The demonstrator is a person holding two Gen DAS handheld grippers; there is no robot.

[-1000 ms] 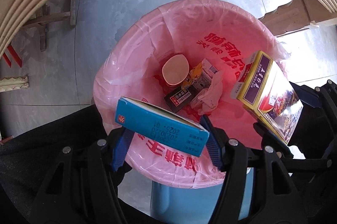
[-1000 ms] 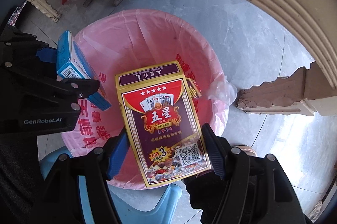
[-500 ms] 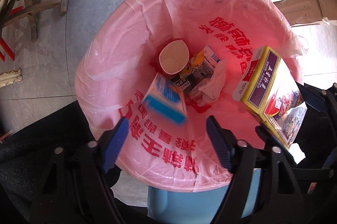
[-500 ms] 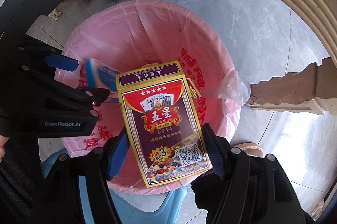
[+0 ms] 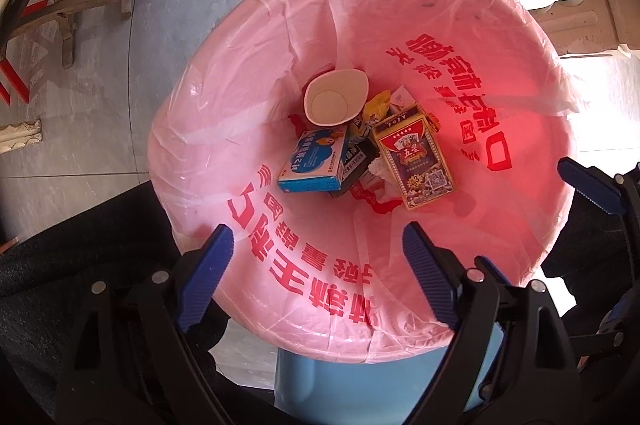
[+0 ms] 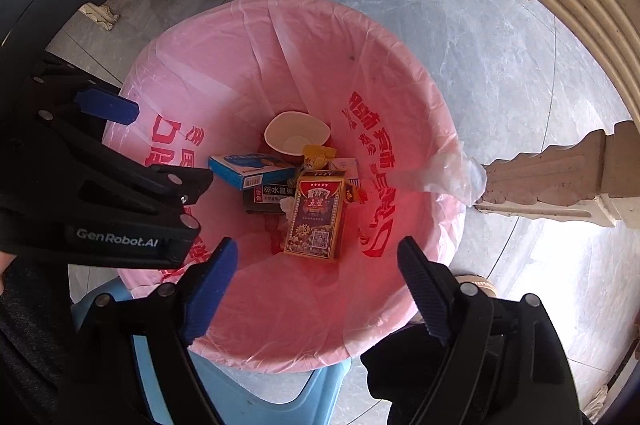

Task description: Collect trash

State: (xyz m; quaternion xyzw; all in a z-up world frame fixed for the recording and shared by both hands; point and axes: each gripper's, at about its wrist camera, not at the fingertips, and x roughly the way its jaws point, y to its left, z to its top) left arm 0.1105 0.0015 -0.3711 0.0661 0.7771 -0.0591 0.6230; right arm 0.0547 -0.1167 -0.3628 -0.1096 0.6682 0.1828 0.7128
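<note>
Above the pink-lined bin [image 5: 240, 73], left gripper [image 5: 316, 277] and right gripper [image 6: 316, 285] gape wide, empty; poker box [image 6: 318, 221] lies inside.

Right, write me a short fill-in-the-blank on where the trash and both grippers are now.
1. The blue cardboard box lies inside the ____ plastic bin liner.
2. The purple and gold playing-card box lies ____ up.
3. The left gripper and right gripper both hang ____ and empty above the bin.
4. The white paper cup lies beside the ____ box.

Missing words: pink; face; open; blue
</note>
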